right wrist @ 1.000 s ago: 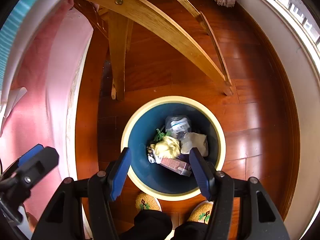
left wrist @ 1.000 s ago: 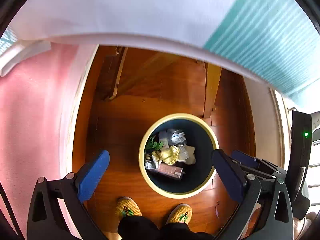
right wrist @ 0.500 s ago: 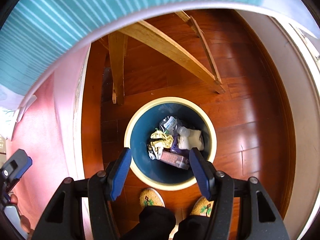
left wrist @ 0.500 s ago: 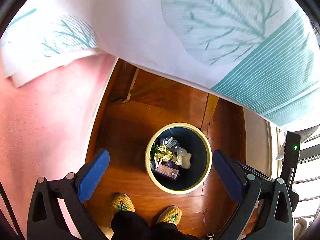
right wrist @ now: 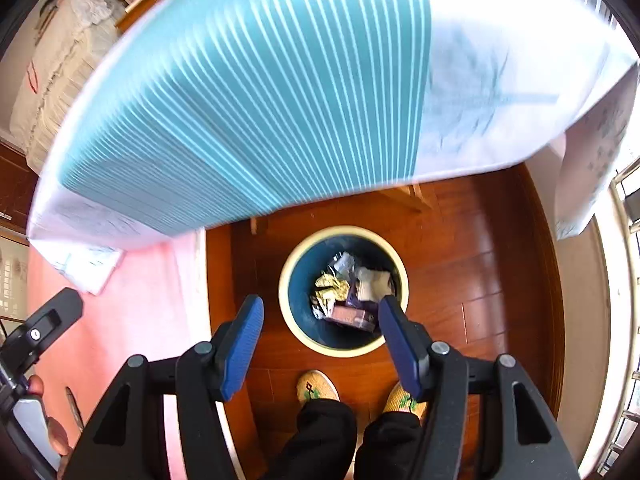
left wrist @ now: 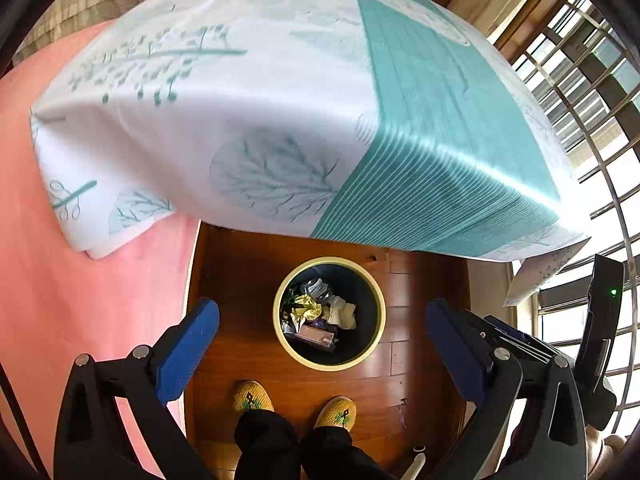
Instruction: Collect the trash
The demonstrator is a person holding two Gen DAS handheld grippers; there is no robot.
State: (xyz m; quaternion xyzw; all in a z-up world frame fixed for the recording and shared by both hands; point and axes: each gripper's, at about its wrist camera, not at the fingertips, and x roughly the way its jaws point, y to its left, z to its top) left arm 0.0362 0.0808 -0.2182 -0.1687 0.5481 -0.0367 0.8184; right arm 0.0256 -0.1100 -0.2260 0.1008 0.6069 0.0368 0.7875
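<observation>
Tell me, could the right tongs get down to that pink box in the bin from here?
Probably yes. The right tongs hang open and empty above the bin, whose mouth has no lid, and the pink box lies on top of the trash. The tablecloth sits off to the side.

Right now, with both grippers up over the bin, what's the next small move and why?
Probably swing the grippers toward the table and scan it for leftover trash. Both the left gripper and the right gripper are open with nothing between the pads, the bin on the floor already holds crumpled wrappers, and the tablecloth shows no litter on the part in view.
</observation>
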